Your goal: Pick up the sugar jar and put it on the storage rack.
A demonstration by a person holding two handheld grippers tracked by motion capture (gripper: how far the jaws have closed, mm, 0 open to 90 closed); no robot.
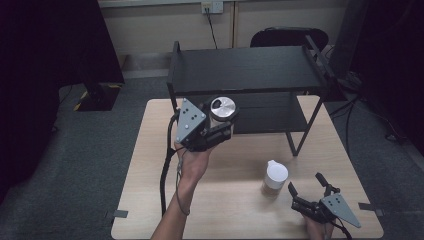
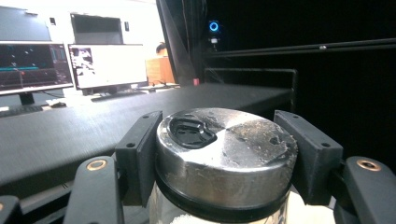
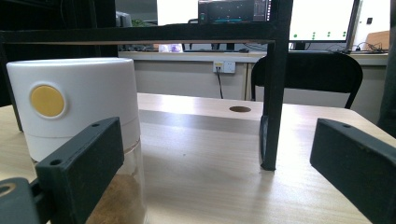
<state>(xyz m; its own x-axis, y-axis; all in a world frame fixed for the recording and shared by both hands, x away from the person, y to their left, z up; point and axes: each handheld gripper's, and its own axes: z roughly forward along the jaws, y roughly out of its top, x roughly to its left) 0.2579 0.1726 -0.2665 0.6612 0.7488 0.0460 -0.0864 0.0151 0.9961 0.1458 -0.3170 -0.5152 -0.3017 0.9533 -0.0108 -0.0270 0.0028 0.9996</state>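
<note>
Two tiers on the black shelf rack [image 1: 245, 67], which stands at the far half of the wooden table [image 1: 235, 210] and is the biggest thing in play. The move ahead turns on how the held jar sits relative to that rack.

Left gripper [image 1: 220, 122] is raised off the table at the rack's near-left corner, jaws clamped on opposite sides of the metal-lidded jar [image 1: 223, 109]. In the left gripper view the lid [image 2: 226, 144] sits about level with the top shelf's surface, which stretches away beyond it, so the jar is approx. at top-tier height and just short of the near edge. Jar's long axis is upright, lid facing up. Judging by that, it's prob. headed for the top tier, forward and slightly right of the gripper, though the lower tier can't be ruled out from the high view.

Right gripper [image 1: 307, 192] rests low at the near-right of the table, jaws spread, holding nothing. White-capped jar [image 1: 274, 178] stands upright just to its left; in the right gripper view the jar [image 3: 84, 116] is beside the left jaw, not between the two.

Left hand is far nearer the rack; right is well apart from it.
</note>
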